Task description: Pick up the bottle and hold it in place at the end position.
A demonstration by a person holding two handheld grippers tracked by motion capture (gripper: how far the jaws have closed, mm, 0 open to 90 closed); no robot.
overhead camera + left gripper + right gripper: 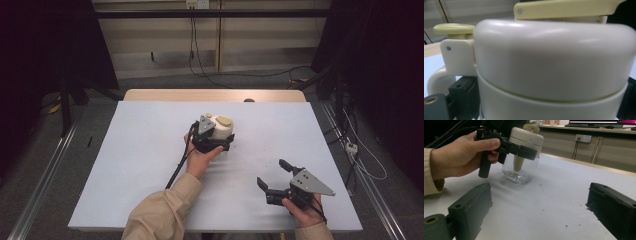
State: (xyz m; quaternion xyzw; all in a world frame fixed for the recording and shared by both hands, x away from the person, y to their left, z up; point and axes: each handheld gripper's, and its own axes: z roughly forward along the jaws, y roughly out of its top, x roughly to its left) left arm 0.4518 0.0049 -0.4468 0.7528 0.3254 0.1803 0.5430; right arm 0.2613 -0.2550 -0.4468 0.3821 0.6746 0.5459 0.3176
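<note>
Nearest the person, the right gripper (272, 176), a black two-jaw tool with a grey three-cornered plate on top, is held in the right hand (306, 212) low over the near right part of the pale blue-grey table sheet (145, 150). Its jaws stand wide apart with nothing between them; in the right gripper view they frame bare sheet marked with a few small dark specks.

Farther in, near the middle of the table, the left hand (200, 159), coming out of a beige sleeve (160, 210), holds the left gripper (520, 151). Its black jaws are closed around the jug (522, 152), a squat clear-bodied vessel with a cream plastic lid. The jaws clamp it just below the lid, one on each side, as the right gripper view shows. The jug stands upright, and whether its clear base touches the sheet or sits just above it I cannot tell. A cream tube hangs inside the clear body.

In the left gripper view the lid (554, 57) is very close, with a pale yellow lever (564, 9) across its top, a round pale yellow button (454, 28) to one side, and a cream handle (439, 80) curving down.

No brand, label or writing can be read on the jug or on either gripper.

Beyond the sheet runs the wooden table edge (215, 95), then grey floor with black cables (200, 65) leading to a wall socket (197, 4).
</note>
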